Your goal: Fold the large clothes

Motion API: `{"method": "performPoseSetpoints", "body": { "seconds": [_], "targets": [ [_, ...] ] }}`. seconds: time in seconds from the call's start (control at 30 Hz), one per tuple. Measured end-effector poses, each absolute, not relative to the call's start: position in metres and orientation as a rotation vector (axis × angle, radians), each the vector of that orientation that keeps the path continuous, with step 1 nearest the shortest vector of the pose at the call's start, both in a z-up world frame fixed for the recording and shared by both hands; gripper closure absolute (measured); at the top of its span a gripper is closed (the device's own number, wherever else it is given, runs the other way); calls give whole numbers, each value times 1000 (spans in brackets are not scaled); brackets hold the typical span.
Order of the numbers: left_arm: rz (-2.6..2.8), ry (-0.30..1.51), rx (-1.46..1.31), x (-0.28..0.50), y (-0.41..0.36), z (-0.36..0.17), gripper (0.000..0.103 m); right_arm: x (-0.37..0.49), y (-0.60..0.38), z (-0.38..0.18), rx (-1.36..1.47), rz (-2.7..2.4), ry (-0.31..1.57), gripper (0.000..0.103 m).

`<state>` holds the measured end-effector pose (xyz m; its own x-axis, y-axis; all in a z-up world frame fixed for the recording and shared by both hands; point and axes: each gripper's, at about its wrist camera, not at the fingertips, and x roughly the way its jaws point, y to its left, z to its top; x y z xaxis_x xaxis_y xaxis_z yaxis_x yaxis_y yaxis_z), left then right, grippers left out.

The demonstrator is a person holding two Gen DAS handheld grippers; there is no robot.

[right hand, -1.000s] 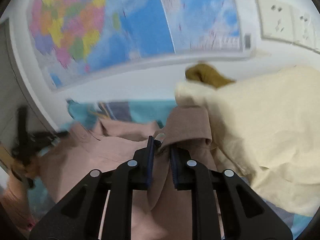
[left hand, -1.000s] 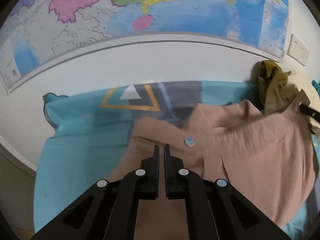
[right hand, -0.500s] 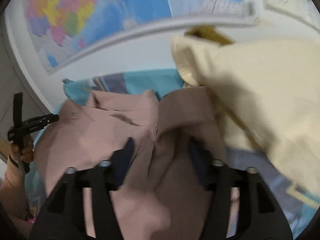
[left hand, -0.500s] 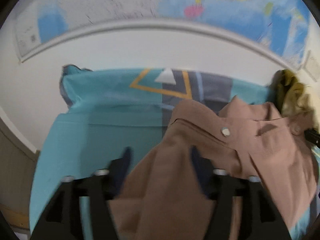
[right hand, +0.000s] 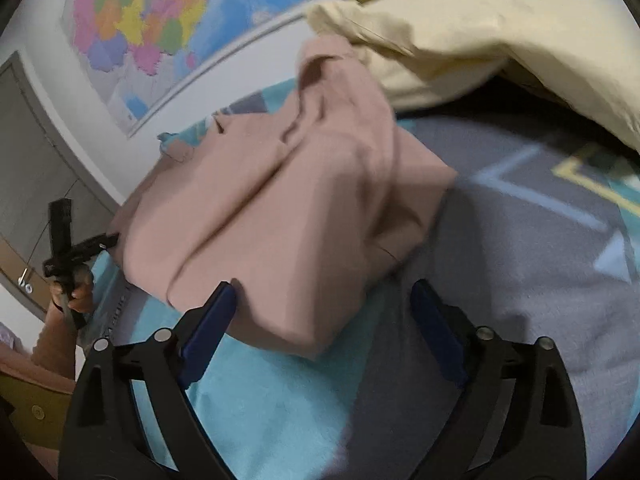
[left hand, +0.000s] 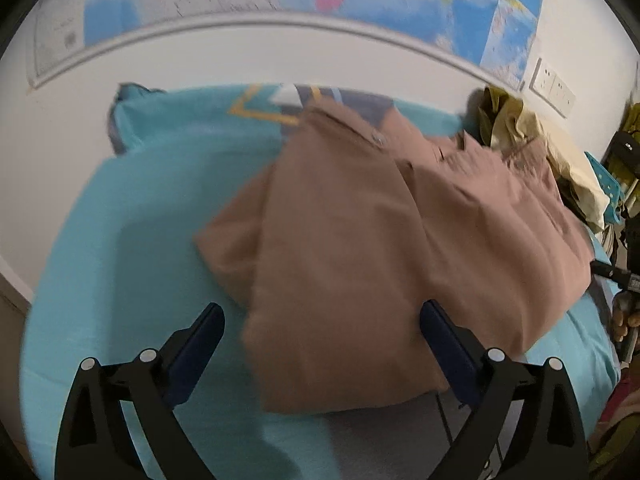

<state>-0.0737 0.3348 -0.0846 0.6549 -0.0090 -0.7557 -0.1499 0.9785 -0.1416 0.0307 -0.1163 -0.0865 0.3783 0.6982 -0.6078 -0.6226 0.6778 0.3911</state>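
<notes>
Teal bedsheet [left hand: 132, 240] under a wall map. Left gripper [left hand: 320, 328] jaws opening wide; right gripper [right hand: 324, 304] opening too, brown shirt [left hand: 380, 240] loose between both, pads clear. Shirt lies folded centre frame, beside cream garment [right hand: 480, 32] upper right. Step: release after a fold. Next likely: regrip an edge. A second ago both were pinched shut, right on fabric.

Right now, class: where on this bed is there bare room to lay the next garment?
Bare teal sheet lies left of the brown shirt, toward the white wall. On the shirt's other side it is crowded: cream and olive clothes are heaped there.
</notes>
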Motion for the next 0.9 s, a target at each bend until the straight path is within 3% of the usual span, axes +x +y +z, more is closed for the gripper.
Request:
{"method": "performPoseSetpoints", "body": {
  "seconds": [0.03,0.07,0.1,0.13,0.2,0.27,0.43,0.5,0.57,0.6,0.63,0.7,0.8,0.9],
  "targets": [
    [63,860,-207,-71,330,-88,31,30,-111,-83,101,885,817,56],
    [62,865,-207,-69,326,-90,38,31,-108,-82,98,900,824,66],
    [85,859,-200,-67,323,-89,53,34,-105,-80,93,891,837,85],
    [91,861,-208,-67,322,-87,69,35,-105,-78,93,895,843,91],
    [77,862,-320,-73,332,-77,81,29,-116,-59,119,902,792,98],
    [44,850,-440,-87,346,-64,85,16,-139,-27,131,841,720,99],
    [-43,855,-482,-117,335,-55,83,-8,-176,0,138,822,679,99],
    [32,953,-424,-114,329,-79,78,-2,-165,-27,55,787,803,98],
    [66,951,-417,-115,330,-89,66,4,-153,-52,-29,717,891,94],
    [102,935,-411,-117,332,-87,53,7,-152,-60,-36,712,917,86],
    [159,912,-386,-120,334,-80,47,7,-153,-59,-46,685,914,74],
    [188,853,-339,-128,334,-64,43,4,-163,-39,-24,631,835,61],
    [206,771,-249,-130,328,-37,28,-2,-168,-7,11,628,707,54],
    [193,758,-136,-104,311,-23,24,1,-141,4,-15,729,677,53]
  ]
}}
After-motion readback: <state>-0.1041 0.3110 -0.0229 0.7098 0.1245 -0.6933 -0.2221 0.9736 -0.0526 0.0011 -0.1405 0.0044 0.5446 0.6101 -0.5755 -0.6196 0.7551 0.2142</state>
